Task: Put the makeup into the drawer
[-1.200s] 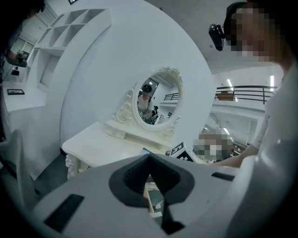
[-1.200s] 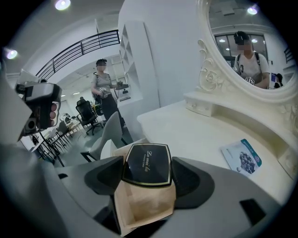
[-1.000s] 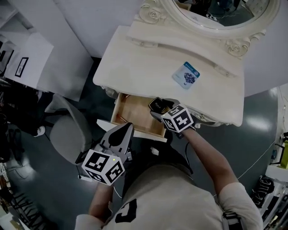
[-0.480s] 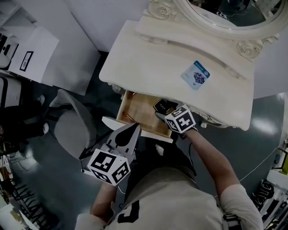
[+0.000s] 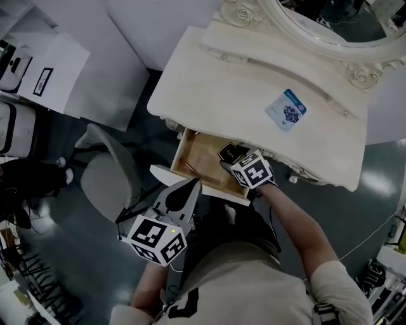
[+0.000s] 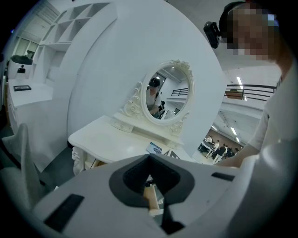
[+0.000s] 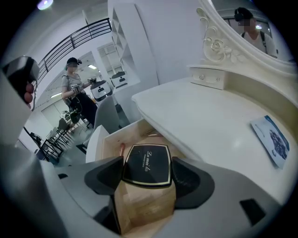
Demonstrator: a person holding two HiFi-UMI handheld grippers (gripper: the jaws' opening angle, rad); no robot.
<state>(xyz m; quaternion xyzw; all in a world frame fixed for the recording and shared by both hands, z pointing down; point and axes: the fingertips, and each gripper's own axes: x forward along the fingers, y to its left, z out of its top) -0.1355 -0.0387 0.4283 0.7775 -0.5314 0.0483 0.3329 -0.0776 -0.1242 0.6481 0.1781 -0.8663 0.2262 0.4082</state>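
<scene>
A black makeup compact (image 7: 146, 164) with gold trim sits level between the jaws of my right gripper (image 7: 147, 171), which is shut on its two sides. In the head view the compact (image 5: 228, 152) and right gripper (image 5: 231, 156) hang over the right part of the open wooden drawer (image 5: 198, 166). The drawer's bare floor (image 7: 144, 204) shows right below the compact. My left gripper (image 5: 189, 187) is held low in front of the white drawer front, apart from it. Its jaws meet at the tips (image 6: 149, 157) with nothing between them.
The white dressing table top (image 5: 254, 82) carries a blue and white packet (image 5: 286, 110), also seen from the right gripper (image 7: 272, 139). An oval mirror (image 5: 330, 19) stands behind. A thin pinkish stick (image 7: 122, 149) lies in the drawer. A grey chair (image 5: 108, 178) stands left.
The head view has drifted, so the table sits further right and lower. The right gripper keeps the compact over the drawer, slightly further in. The left gripper stays shut and low.
</scene>
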